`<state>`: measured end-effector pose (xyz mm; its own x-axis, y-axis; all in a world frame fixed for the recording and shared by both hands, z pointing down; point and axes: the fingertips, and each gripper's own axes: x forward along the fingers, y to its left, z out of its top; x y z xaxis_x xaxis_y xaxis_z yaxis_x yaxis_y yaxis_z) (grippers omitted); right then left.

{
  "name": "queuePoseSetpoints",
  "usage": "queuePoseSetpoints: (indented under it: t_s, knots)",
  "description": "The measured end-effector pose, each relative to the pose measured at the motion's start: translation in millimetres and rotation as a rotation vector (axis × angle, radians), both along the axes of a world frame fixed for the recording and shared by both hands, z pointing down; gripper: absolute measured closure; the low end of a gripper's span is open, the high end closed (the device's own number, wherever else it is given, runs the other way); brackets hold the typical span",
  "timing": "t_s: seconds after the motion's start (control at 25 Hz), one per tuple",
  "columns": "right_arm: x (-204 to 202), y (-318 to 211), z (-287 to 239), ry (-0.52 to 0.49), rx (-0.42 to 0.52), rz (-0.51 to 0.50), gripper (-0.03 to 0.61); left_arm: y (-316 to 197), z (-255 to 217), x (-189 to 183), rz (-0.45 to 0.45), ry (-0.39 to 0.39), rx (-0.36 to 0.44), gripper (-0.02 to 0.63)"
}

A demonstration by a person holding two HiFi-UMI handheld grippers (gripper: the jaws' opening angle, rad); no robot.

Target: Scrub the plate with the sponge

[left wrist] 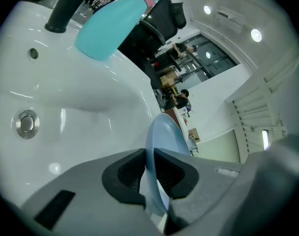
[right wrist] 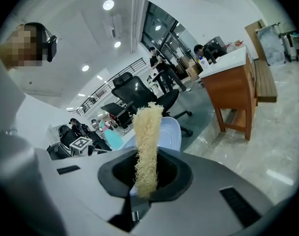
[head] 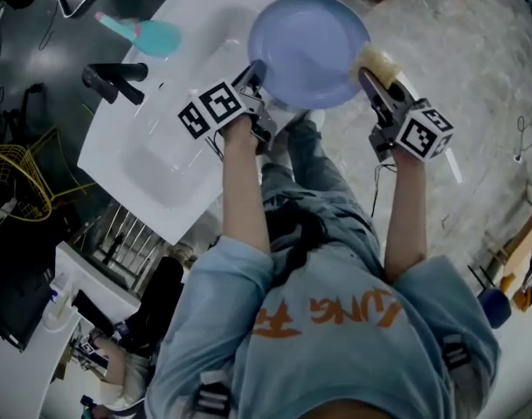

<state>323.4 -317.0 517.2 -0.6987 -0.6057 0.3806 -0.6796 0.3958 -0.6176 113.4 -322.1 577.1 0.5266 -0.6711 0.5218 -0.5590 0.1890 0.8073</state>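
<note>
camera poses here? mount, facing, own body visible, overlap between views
Head view: on the person's head, looking steeply down at the plate by the sink; forearms, left gripper and right gripper show.
Left gripper view: on the left gripper, looks along its jaws into the sink basin; jaws shut on the plate's rim.
Right gripper view: on the right gripper, looks across the room; jaws shut on the sponge.
Shared: all three show the plate.
</note>
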Motion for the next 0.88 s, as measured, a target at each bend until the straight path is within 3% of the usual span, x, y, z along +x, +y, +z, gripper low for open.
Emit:
queuePoseSetpoints:
  t_s: [0.24,0.4,0.56,0.72,0.88]
  knots:
    - [-4,-16,-7,-0.066,0.0,-0.012,0.543,-9,-2,10,0.043,-0.017,0.003,0.571]
    - [0,-23,-10,-0.045,0.013,-0.004,0.543,-12,-13,18,0.041,-0.026,0.091,0.453]
    - [2,-27,-23,-0.021,0.05,0.022,0.543,-5,-22,14,0.079,-0.098,0.126,0.394]
    - [5,-25,-36,0.022,0.1,0.073,0.543,7,-31,-16,0.053,-0.216,0.146,0.393]
    - [-14,-18,-58,0.034,0.173,0.091,0.543,21,-56,-45,0.008,-0.299,0.226,0.397]
